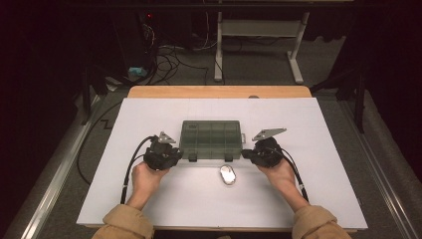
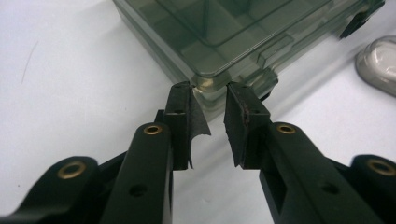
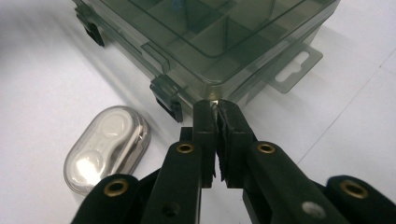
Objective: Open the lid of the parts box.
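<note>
left gripper (image 2: 209, 109) fingers clamp the organizer box (image 1: 211, 139) corner — right gripper (image 3: 215, 112) fingers closed (touching its other corner).

Tan sleeves (image 1: 124, 224); black grippers with brass-ringed screw holes (image 2: 152, 129), grey three-cornered plates (image 1: 268, 133), trailing black cables (image 1: 130, 167).

No legible text, label, brand, number or sign on any item inspected. The box (image 1: 211, 139) carries no readable marking on lid or walls in the high view or either gripper view. The small case (image 3: 107, 147) beside it is likewise unmarked. The white surface (image 1: 149, 199) is blank.
</note>
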